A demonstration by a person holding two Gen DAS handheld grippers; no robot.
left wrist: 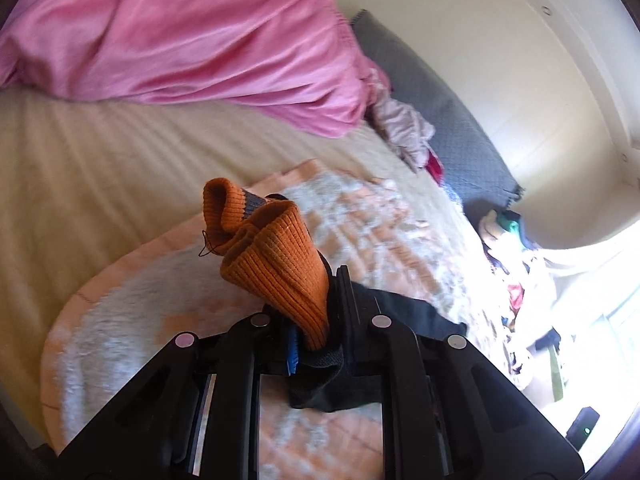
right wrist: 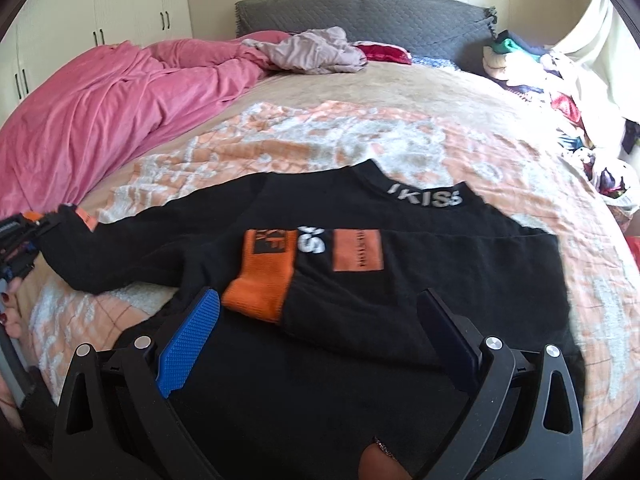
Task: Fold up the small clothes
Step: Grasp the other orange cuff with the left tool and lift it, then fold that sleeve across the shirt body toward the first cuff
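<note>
A small black sweater [right wrist: 400, 272] with orange patches and orange ribbed cuffs lies flat on the bed. One sleeve is folded across its front, its orange cuff [right wrist: 260, 286] near my right gripper. My right gripper [right wrist: 320, 312] is open and empty just above the sweater's lower part. My left gripper [left wrist: 316, 312] is shut on the other sleeve's orange cuff [left wrist: 272, 256] and holds it up. That gripper also shows at the far left of the right wrist view [right wrist: 20, 236], stretching the sleeve out to the side.
A peach and white blanket [right wrist: 360, 132] covers the bed under the sweater. A pink duvet [right wrist: 100, 112] is bunched at the left. A grey headboard cushion [right wrist: 360, 12] and crumpled clothes [right wrist: 312, 50] lie at the far end. A pile of clothes [right wrist: 560, 96] sits at the right.
</note>
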